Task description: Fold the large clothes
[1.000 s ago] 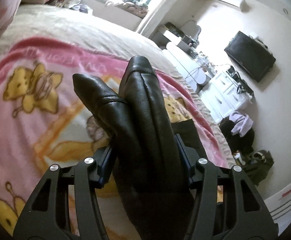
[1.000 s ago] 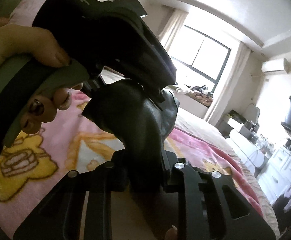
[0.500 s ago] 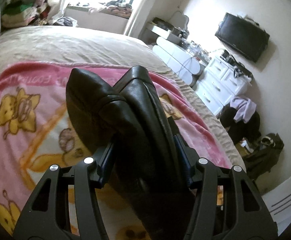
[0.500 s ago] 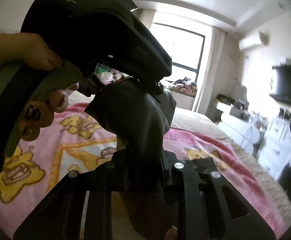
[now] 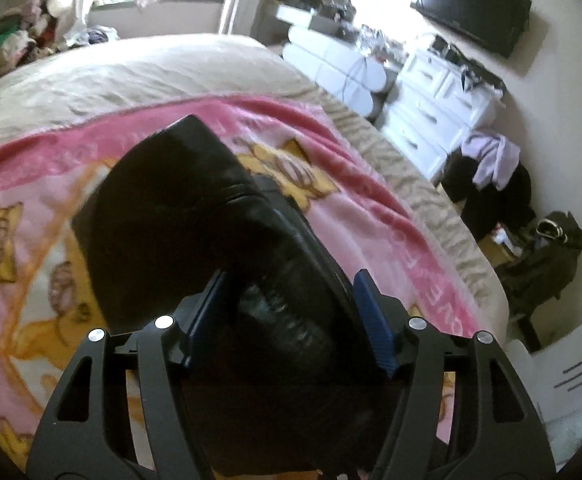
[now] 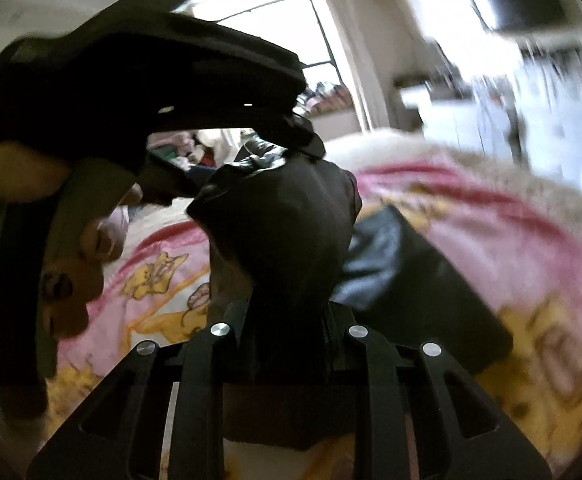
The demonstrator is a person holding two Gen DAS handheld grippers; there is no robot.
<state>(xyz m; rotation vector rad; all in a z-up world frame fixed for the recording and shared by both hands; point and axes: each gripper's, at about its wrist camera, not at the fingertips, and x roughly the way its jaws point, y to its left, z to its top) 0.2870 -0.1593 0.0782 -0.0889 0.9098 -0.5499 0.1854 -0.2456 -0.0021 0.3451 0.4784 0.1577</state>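
Both grippers are up over the bed, each with black leather-look garment between its fingers. In the left wrist view the left gripper [image 5: 289, 316] has a thick fold of the black garment [image 5: 195, 216] running between its blue pads [image 5: 373, 320]; its jaws have just been opening, and the right pad now shows bare blue face beside the fabric, so it looks parted from the cloth there. Whether the left pad presses on the fabric is hard to tell. The fold rises out of the jaws and fans away to the far left, hanging over the pink cartoon blanket [image 5: 371, 208].

In the right wrist view the right gripper [image 6: 287, 320] is clamped tight on a bunched neck of the garment [image 6: 287, 216], jaws close together with the cloth pinched between them. The bunch stands up just beyond the fingertips and reaches the other gripper's black body, seen at the upper left with a hand [image 6: 71, 272] wrapped round its grey handle. Another flap of the garment lies lower right on the blanket [image 6: 491, 240].

Far right stands a white dresser [image 5: 435, 104], a dark television [image 5: 471, 8] on the wall above. This view is blurred.
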